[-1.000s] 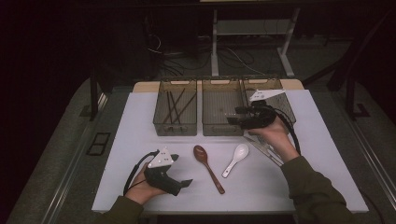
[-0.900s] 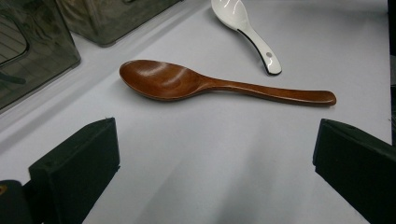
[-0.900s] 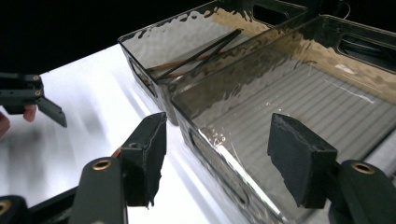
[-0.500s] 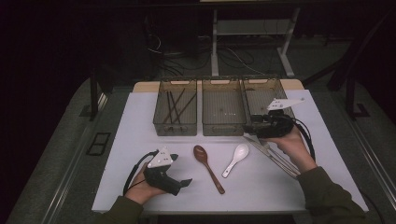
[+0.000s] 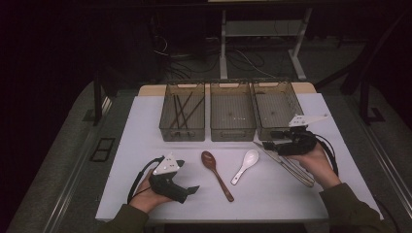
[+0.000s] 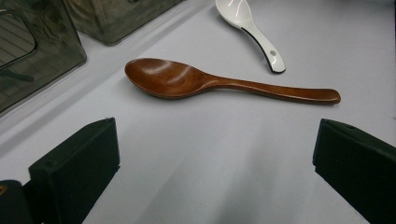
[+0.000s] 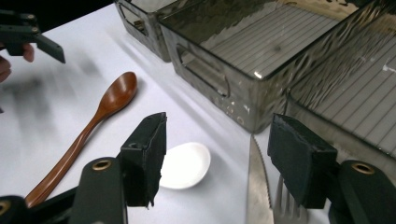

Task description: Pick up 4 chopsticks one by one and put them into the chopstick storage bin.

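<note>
Knife [image 7: 258,186] and fork [image 7: 286,205] lie below my right gripper [image 7: 217,154], jaws apart, empty; left gripper [image 6: 210,154] open near wooden spoon [image 6: 196,81].

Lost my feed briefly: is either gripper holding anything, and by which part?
Nothing is held. The left gripper and the right gripper both stand open over the table.

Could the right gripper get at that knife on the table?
Probably yes: the right gripper hangs open just above the knife, nothing between, though a fork lies close beside it.
</note>
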